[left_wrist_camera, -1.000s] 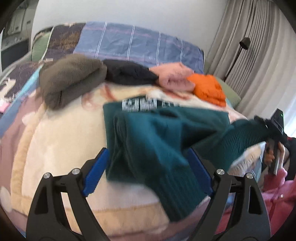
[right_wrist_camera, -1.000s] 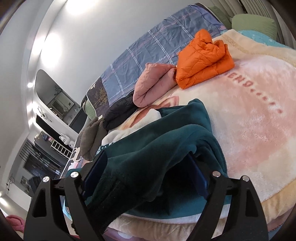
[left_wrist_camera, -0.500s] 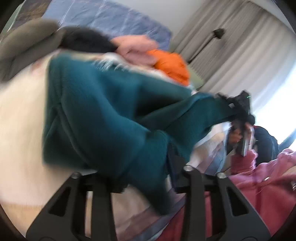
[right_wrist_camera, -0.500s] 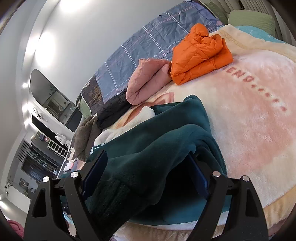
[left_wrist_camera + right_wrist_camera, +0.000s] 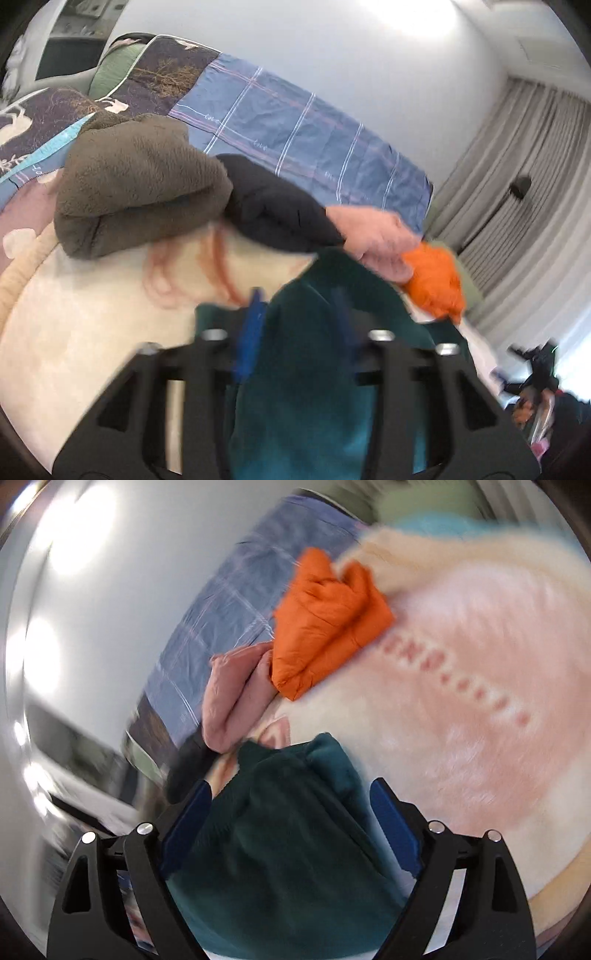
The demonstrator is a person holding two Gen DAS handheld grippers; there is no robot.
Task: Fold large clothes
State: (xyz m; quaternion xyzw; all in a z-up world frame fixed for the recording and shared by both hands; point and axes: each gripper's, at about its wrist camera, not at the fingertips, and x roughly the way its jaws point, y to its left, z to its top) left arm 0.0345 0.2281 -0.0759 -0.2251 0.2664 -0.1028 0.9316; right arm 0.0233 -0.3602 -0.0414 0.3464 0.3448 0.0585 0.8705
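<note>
Left claw is opening around the teal fleece; right claw stands spread astride it; unpinched, the fold may slump on the bed

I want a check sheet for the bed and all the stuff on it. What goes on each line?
Surface: bed with a fluffy cream-pink blanket.
Job's things: green fleece bunched near the blanket's front edge.
Clutter: folded brown, black, pink and orange clothes in a row along the back.
Grippers: left gripper jaws opening, fleece between them; right gripper wide, fleece between its pads, grip unclear.
Cables: nothing seen.
Surroundings: blue checked cover, white wall, grey curtains.
</note>
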